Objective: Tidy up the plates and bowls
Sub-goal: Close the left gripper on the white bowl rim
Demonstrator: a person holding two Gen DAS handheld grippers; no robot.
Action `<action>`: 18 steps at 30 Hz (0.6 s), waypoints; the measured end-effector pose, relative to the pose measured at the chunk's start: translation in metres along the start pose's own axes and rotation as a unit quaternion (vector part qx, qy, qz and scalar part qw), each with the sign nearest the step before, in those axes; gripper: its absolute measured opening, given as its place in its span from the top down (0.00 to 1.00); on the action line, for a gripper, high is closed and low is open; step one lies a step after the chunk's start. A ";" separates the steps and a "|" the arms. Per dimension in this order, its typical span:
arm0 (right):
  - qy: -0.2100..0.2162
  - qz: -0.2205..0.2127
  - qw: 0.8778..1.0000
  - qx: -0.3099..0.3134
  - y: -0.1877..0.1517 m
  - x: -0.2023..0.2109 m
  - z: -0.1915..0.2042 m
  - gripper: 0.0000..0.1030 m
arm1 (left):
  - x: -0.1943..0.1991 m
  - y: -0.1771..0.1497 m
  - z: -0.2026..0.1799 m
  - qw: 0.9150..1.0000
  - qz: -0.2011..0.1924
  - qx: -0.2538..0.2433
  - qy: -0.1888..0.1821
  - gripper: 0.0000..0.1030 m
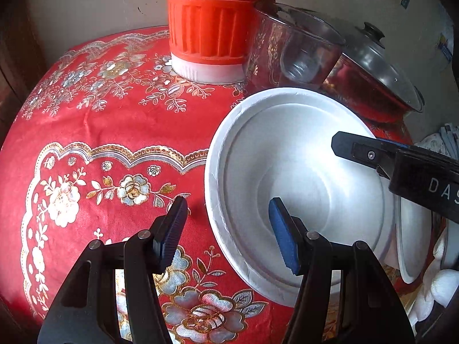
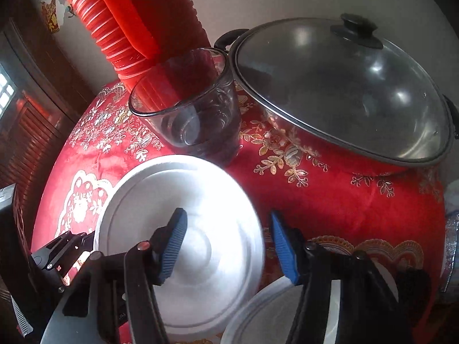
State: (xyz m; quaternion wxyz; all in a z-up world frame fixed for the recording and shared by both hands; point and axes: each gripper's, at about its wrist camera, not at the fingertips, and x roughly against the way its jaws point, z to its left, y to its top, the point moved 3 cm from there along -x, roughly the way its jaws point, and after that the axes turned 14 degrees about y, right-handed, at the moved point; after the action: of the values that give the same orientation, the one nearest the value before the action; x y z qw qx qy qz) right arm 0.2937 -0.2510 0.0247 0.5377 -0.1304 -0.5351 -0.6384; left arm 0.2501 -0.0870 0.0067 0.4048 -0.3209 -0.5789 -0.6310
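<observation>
A white foam bowl (image 1: 289, 172) stands on the red flowered tablecloth (image 1: 100, 120), with both grippers at its rim. My left gripper (image 1: 228, 202) straddles its left rim, one pad outside over the cloth and the other inside the bowl. Neither pad presses on it. My right gripper (image 2: 227, 213) straddles the opposite rim of the same bowl (image 2: 160, 200), its left pad inside and its right pad just outside the edge. A gap shows on both sides. A second white dish (image 2: 266, 312) lies under my right gripper, partly hidden.
Behind the bowl stand an orange ribbed jug (image 1: 206, 25), a clear glass cup (image 2: 195, 114) and a red pot with a glass lid (image 2: 344, 91). A wall runs behind them. Open cloth lies left of the bowl. Another white dish (image 1: 413, 243) leans at the right.
</observation>
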 end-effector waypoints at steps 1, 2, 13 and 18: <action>0.001 0.000 1.000 -0.002 0.000 0.000 -0.001 0.58 | -0.001 0.000 0.000 1.000 0.000 -0.002 0.000 0.42; 0.002 0.002 1.000 -0.004 -0.001 -0.001 -0.002 0.62 | -0.001 0.000 0.000 1.000 0.000 -0.004 -0.001 0.42; 0.014 0.004 1.000 0.002 -0.010 0.000 0.013 0.71 | -0.002 -0.004 0.008 1.000 -0.001 -0.011 0.008 0.49; 0.013 0.021 0.999 0.025 -0.020 -0.006 0.032 0.71 | -0.001 -0.008 0.015 1.000 0.006 -0.010 0.011 0.56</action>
State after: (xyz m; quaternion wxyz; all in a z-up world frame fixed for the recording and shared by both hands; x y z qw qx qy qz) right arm 0.2663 -0.2241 0.0220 0.5612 -0.1196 -0.5409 -0.6150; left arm 0.2424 -0.0721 0.0037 0.4114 -0.3212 -0.5665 -0.6377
